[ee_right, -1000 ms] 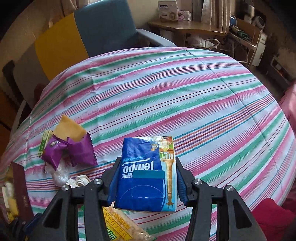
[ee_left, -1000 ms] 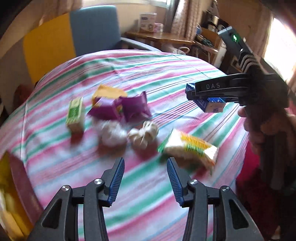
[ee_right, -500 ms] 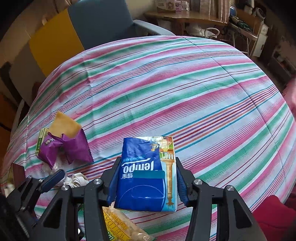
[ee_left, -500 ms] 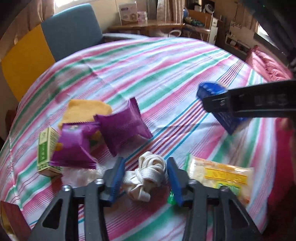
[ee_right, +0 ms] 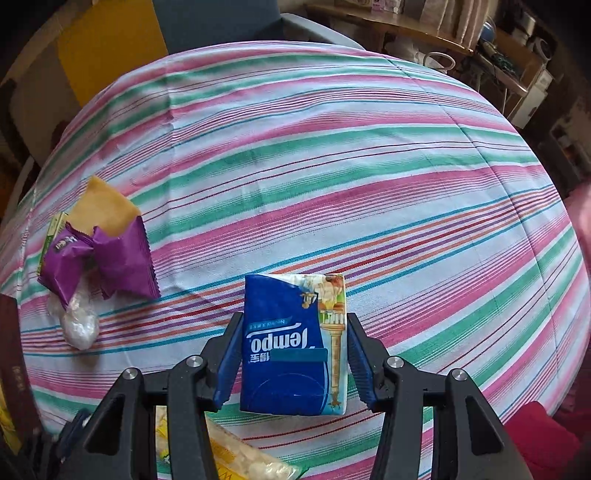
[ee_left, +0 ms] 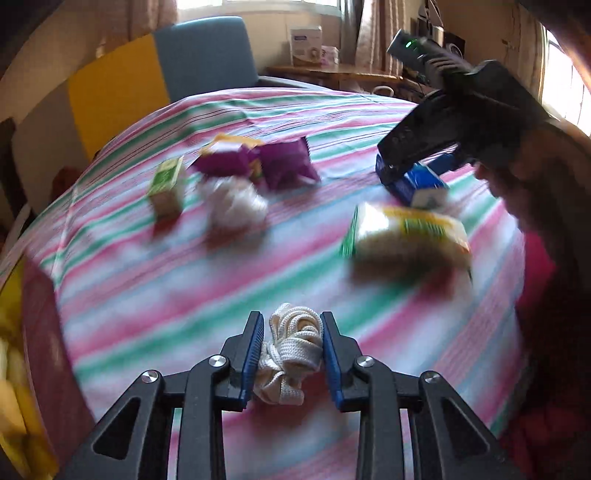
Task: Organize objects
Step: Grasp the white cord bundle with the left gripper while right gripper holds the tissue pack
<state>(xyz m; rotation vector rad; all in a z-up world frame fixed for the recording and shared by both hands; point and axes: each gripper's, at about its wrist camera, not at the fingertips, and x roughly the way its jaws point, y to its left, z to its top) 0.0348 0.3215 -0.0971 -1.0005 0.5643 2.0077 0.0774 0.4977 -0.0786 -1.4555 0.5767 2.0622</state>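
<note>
My left gripper (ee_left: pixel 291 325) is shut on a bundle of white cord (ee_left: pixel 291 347) and holds it above the striped tablecloth (ee_left: pixel 147 295). My right gripper (ee_right: pixel 293 328) is shut on a blue Tempo tissue pack (ee_right: pixel 291 343), held above the table; it also shows in the left wrist view (ee_left: pixel 417 181). On the cloth lie two purple snack packets (ee_right: pixel 99 258), a yellow packet (ee_right: pixel 99 210), a small green box (ee_left: pixel 166 184), a clear plastic bag (ee_left: pixel 236 203) and a yellow-green snack bag (ee_left: pixel 406 236).
A dark red box edge (ee_left: pixel 48 332) with yellow contents stands at the left table edge. A blue and yellow chair (ee_left: pixel 166 70) stands behind the table. A wooden desk (ee_right: pixel 406 26) with clutter is at the back.
My left gripper moved down onto the white cord, closed on it and lifted it back from the pile. The right gripper keeps holding the tissue pack.
</note>
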